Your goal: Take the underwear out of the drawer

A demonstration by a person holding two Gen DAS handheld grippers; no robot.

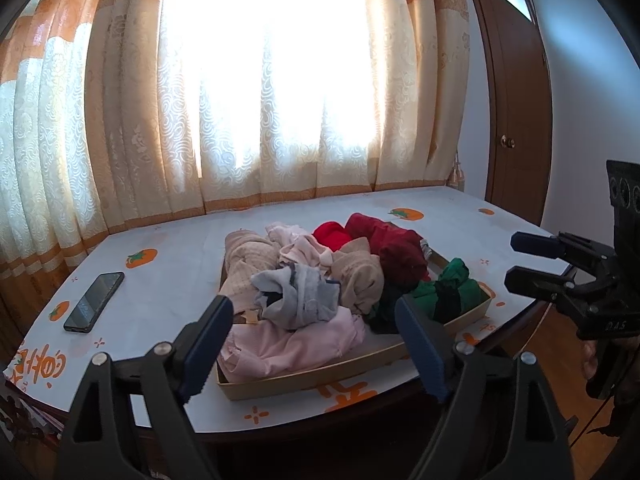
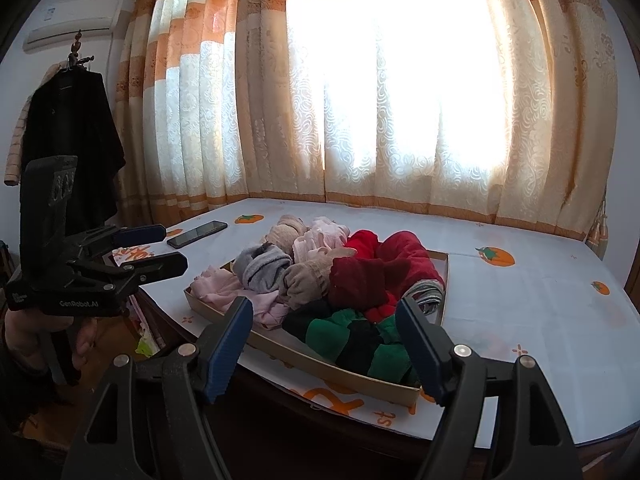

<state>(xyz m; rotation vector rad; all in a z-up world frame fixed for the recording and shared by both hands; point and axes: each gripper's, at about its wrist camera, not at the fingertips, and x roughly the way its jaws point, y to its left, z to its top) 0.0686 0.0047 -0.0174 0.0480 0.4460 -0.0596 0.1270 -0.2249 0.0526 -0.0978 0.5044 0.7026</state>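
A table point(image 1: 180, 264) with a persimmon-print cover carries a shallow drawer tray point(image 1: 320, 380) near its front edge, heaped with underwear point(image 1: 304, 280). Both claws hang short of it, the left gripper point(image 1: 316, 344) and right gripper point(image 2: 324, 348) spread and empty. Best pinch one top garment, such as the grey piece point(image 2: 262, 268), and lift straight up.

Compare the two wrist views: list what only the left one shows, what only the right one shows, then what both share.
Only the left wrist view: a brown door.
Only the right wrist view: a wall air conditioner and a dark coat hanging beneath it.
Both: the drawer heaped with underwear on the table, a phone, the curtains, and the open left gripper and right gripper, nothing held.
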